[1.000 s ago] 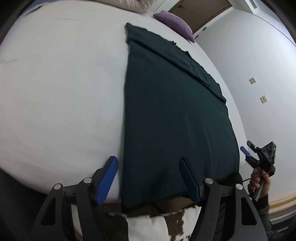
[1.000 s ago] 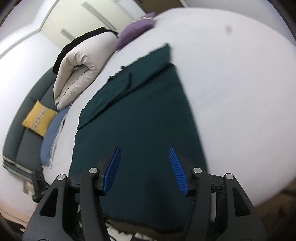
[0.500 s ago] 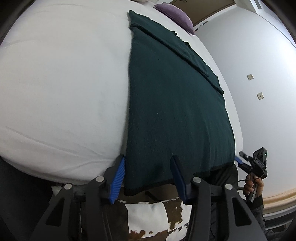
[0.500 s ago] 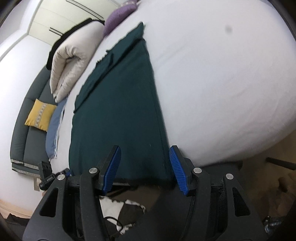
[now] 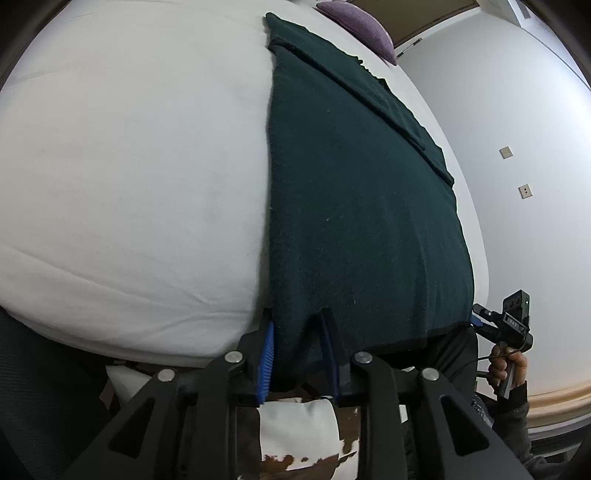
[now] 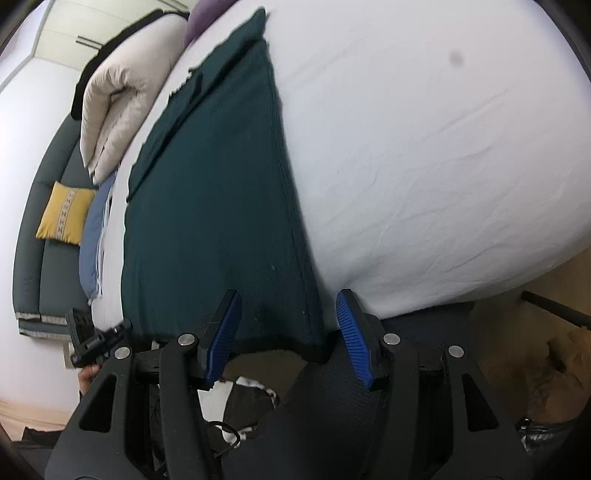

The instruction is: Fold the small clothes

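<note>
A dark green garment [image 5: 362, 206] lies spread flat on the white bed [image 5: 129, 184], with a folded strip across its far end. My left gripper [image 5: 298, 354] is at the garment's near left corner. Its jaws are closing, with the hem bunched between the blue pads [image 5: 267, 354]. In the right wrist view the same garment [image 6: 214, 206] runs away from me. My right gripper [image 6: 291, 332] stands open around the near right corner, its pads [image 6: 351, 332] apart from the cloth. Each gripper also shows small in the other's view: right gripper [image 5: 480, 321], left gripper [image 6: 99, 339].
A purple pillow [image 5: 354, 22] lies past the garment's far end. A folded beige duvet [image 6: 122, 96], a blue cloth [image 6: 92, 240] and a grey sofa with a yellow cushion [image 6: 66, 214] are to the left. A cowhide rug [image 5: 295, 435] lies below the bed's near edge.
The left jaws have narrowed from wide apart onto the garment's near left corner. The right gripper has come down and back to the near right corner, its jaws hardly changed.
</note>
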Available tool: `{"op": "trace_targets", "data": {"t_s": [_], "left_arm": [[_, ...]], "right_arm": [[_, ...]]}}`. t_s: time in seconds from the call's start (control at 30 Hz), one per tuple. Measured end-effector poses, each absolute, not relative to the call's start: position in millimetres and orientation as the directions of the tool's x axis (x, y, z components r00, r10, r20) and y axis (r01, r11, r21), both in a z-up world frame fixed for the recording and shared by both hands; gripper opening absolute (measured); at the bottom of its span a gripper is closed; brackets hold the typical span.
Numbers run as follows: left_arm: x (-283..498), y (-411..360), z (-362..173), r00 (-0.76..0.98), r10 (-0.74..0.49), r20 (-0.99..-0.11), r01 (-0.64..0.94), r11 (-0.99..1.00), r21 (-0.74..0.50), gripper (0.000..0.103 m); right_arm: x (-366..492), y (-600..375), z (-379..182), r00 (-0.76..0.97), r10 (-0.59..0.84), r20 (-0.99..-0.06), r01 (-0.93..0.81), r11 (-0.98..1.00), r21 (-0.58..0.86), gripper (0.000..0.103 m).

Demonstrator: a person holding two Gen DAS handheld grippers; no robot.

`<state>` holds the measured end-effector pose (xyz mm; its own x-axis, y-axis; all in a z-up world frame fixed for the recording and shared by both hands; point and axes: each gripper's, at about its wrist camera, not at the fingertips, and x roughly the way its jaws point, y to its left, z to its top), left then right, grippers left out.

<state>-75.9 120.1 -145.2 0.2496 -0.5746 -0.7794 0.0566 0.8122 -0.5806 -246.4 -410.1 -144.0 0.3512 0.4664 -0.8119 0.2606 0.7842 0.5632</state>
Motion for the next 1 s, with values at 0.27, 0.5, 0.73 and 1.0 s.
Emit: {"op": "trace_targets", "data": {"t_s": [0.27,0.5,0.73,1.0], "left_arm": [[-84.8,122.2,-140.9,0.255,-0.539,-0.803,0.093,0.84,-0.535,0.007],[-90.7,140.2,-124.5,0.31,-0.627,-0.715,0.051,0.762,-0.646,0.006],[-90.9,164.1,-99.6,0.401,-0.744,-0.534,0.019,0.59,-0.808,0.006],[-67.2,163.8,-76.1,0.461,-0.795,-0.393,0.013,0.449,-0.893,0.006]], "right_arm": [[-245.9,-403.9,-150.4,0.308,0.47,-0.827,0.24,0.802,0.546,0.006],[-254.3,-390.9,-114.9,0.41,0.483,-0.774,0.177,0.79,0.587,0.005],[-243.3,-382.2,-79.2,0.509,0.513,-0.691,0.135,0.745,0.653,0.005],[-208.6,-369.7,-47.0,0.595,0.548,-0.588,0.08,0.687,0.722,0.005]]}}
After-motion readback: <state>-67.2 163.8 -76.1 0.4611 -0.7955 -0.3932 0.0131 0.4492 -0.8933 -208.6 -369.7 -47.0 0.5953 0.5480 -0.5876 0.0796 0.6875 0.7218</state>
